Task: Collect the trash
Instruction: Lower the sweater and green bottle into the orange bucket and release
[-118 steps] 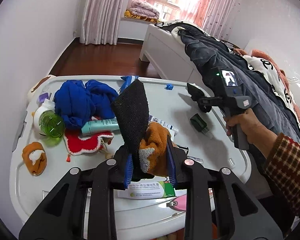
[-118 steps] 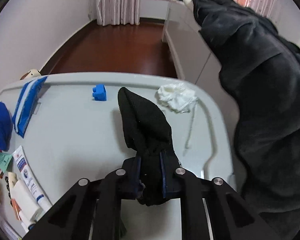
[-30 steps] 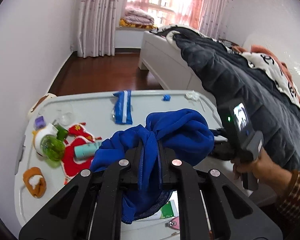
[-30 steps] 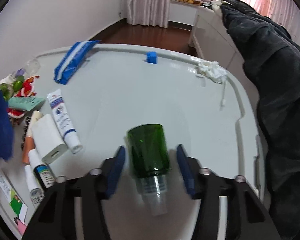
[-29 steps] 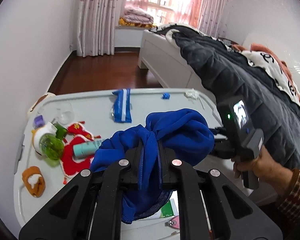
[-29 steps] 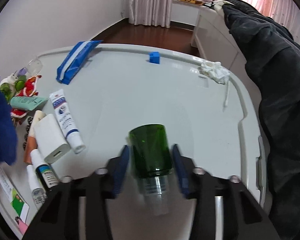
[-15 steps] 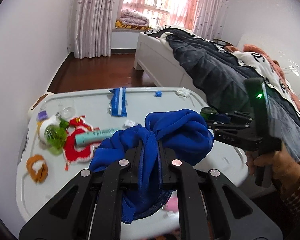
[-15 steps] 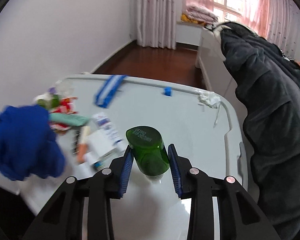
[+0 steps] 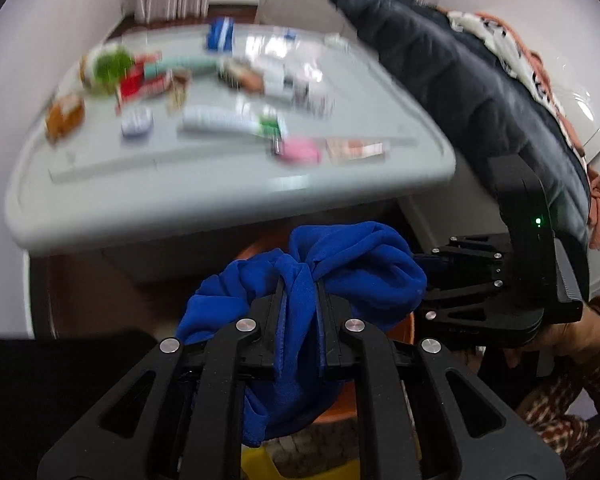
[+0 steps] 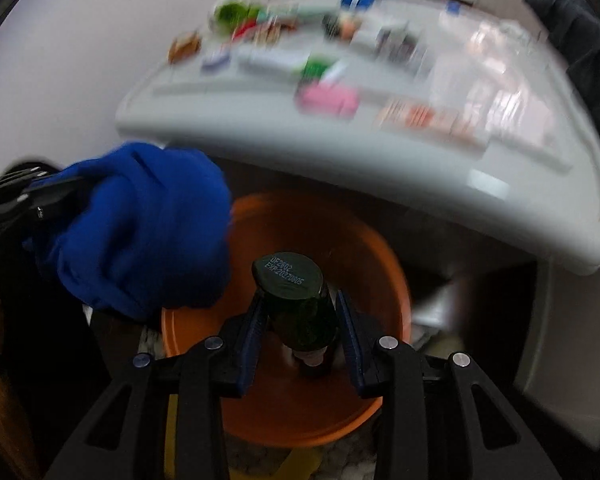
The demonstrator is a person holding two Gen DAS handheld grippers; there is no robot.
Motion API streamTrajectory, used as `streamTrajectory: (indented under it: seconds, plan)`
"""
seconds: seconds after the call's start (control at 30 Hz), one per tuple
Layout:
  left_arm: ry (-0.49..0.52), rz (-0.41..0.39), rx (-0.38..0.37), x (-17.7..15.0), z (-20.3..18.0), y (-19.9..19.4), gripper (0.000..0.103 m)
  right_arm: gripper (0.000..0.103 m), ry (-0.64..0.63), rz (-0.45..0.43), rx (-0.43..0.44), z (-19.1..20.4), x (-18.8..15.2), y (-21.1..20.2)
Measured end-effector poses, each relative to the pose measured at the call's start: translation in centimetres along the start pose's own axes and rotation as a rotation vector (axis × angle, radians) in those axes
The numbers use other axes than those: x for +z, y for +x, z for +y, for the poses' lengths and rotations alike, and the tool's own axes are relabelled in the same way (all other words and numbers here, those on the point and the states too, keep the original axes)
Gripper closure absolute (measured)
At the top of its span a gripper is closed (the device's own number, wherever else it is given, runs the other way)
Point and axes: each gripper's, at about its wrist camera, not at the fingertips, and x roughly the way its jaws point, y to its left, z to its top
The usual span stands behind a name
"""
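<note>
A crumpled blue cloth (image 9: 312, 280) is clamped between the fingers of the left gripper (image 9: 300, 320), its folds bulging out ahead of and to both sides of the fingertips and a tail of it hanging down behind them. In the right wrist view the same cloth (image 10: 140, 228) is seen to the left of the right gripper (image 10: 300, 312), overlapping the left rim of an orange bin (image 10: 364, 248) that lies directly below and ahead of the fingers. In the left wrist view only slivers of that bin (image 9: 400, 330) are seen behind the cloth.

A dark green bottle (image 10: 296, 300) is pinched between the blue pads (image 10: 252, 320) of the right gripper, its flat printed base pointed forward and its pale cap end back toward the gripper body; it is held above the bin's opening. In the left wrist view the right gripper (image 9: 428, 276) is seen just to the right of the cloth, its tips hidden behind the fabric, so its grip cannot be told there.

Beyond and above both grippers, a white table (image 9: 204, 184) is seen, blurred, strewn with tubes, a pink item (image 9: 300, 150) and other small clutter too smeared to be named.
</note>
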Motion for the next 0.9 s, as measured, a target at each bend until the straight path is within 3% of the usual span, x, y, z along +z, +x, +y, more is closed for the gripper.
streamTrajectory:
  seconds: [0.03,0.07,0.1,0.13,0.2,0.37,0.47,0.63,0.77,0.9]
  plan:
    - [0.001,0.037,-0.003,-0.5,-0.1,0.8,0.087,0.065,-0.008,0.019,-0.009,0.3,-0.4,0.4]
    - [-0.008,0.054,-0.006,-1.1,-0.1,1.2,0.085,0.042,-0.006,0.022,-0.032,0.4,-0.7,0.6]
    - [-0.026,0.069,-0.010,-1.3,0.1,1.5,0.076,0.029,-0.006,0.028,-0.050,0.3,-0.7,0.6]
    - [-0.041,0.086,-0.017,-1.4,0.4,1.8,0.063,0.022,-0.007,-0.001,-0.078,0.1,-0.7,0.0]
    - [-0.060,0.072,0.004,-1.4,0.8,1.5,0.051,0.023,0.000,-0.037,-0.121,-0.7,-0.4,-1.0]
    - [-0.086,-0.064,0.061,0.8,2.6,-1.4,0.043,0.023,0.099,-0.181,-0.133,-3.5,1.5,-5.0]
    - [-0.132,-0.147,0.117,4.4,4.8,-3.1,0.040,0.022,0.084,-0.276,-0.148,-3.7,4.0,-7.6]
    - [-0.226,-0.302,0.289,13.1,9.7,-4.7,0.018,0.018,0.053,-0.428,-0.127,-2.9,8.8,-10.7]
    - [-0.327,-0.272,0.350,19.4,14.8,-2.0,0.016,0.018,0.066,-0.512,-0.074,-2.8,11.6,-11.1]
    - [-0.357,-0.198,0.405,23.3,18.5,2.0,0.016,0.018,0.038,-0.511,-0.089,-3.3,11.1,-9.5]
